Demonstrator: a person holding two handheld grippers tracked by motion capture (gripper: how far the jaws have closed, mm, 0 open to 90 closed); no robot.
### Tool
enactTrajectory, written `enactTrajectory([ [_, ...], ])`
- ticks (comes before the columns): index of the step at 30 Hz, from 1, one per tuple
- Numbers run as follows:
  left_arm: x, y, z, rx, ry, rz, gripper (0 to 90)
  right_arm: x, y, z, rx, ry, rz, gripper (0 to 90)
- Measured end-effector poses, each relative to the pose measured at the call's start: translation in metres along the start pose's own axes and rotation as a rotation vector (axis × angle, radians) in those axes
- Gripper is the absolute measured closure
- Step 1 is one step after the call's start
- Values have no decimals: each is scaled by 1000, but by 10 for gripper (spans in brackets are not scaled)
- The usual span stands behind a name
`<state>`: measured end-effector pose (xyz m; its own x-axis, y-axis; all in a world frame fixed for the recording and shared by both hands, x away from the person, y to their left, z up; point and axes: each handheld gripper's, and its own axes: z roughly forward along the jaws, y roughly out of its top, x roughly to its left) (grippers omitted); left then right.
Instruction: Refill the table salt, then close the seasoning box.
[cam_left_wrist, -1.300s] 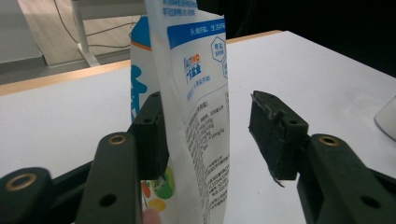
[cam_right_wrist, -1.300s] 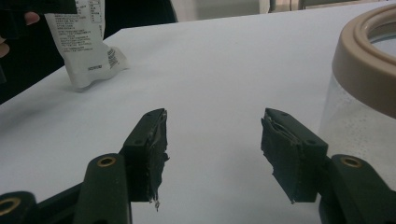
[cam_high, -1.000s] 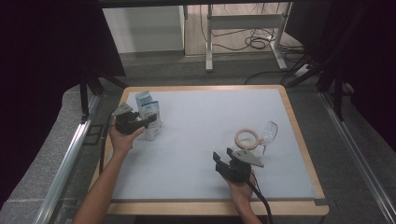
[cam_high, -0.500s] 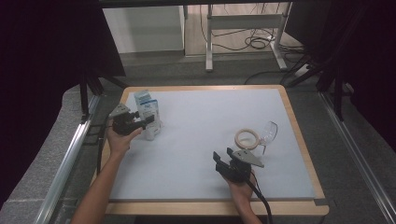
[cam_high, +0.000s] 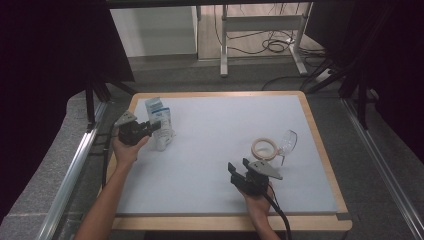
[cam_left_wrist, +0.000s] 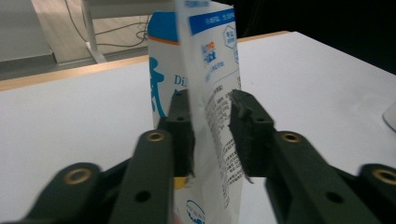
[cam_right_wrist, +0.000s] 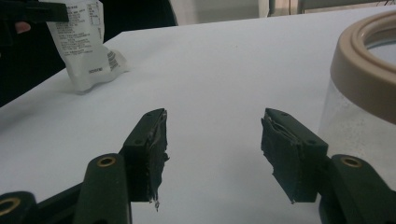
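A wide white bench (cam_high: 220, 150) with a wooden rim sits under a high camera. At its far left stands a white and blue pouch (cam_high: 161, 122), upright and soft-sided, printed with small text. The left gripper (cam_high: 150, 127) reaches it from the left edge; its fingers (cam_left_wrist: 180, 133) have just been closing, and the gripper's own camera shows them pressing both faces of the pouch (cam_left_wrist: 210, 107) around mid-height.

Near the right side lies a clear jar (cam_high: 286, 142) on its side, touching or just beside a beige ring lid (cam_high: 263, 148). The right gripper (cam_high: 239, 172) rests near the front edge, just short of the lid, its fingers (cam_right_wrist: 149, 149) spread apart with nothing between them.

The likely trouble: the pouch is thin and floppy, so a pinch at mid-height may let it fold, sag or slide out when lifted. A tilt could also spill its contents if the top is open; that cannot be told here.
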<state>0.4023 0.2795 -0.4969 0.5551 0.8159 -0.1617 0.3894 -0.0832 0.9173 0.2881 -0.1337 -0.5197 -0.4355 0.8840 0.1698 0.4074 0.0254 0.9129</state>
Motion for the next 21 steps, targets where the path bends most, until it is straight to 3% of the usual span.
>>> enactTrajectory([
  [2, -2, 0, 0, 5, -3, 9, 769, 0, 1, -2, -8, 3, -2, 414],
  [6, -4, 1, -2, 3, -3, 20, 754, 0, 5, -7, -24, 5, -12, 414],
  [13, -4, 3, -4, 8, -6, 20, 770, -11, 17, -35, -83, -19, -75, 436],
  [16, -4, 3, -3, 5, -11, 12, 757, -19, 20, -56, -109, -23, -107, 510],
  [19, -4, 2, -2, 7, -15, 14, 750, -30, 21, -84, -156, -73, -161, 630],
  [21, -4, 2, 0, 8, -16, 10, 746, -44, 24, -102, -184, -112, -170, 720],
])
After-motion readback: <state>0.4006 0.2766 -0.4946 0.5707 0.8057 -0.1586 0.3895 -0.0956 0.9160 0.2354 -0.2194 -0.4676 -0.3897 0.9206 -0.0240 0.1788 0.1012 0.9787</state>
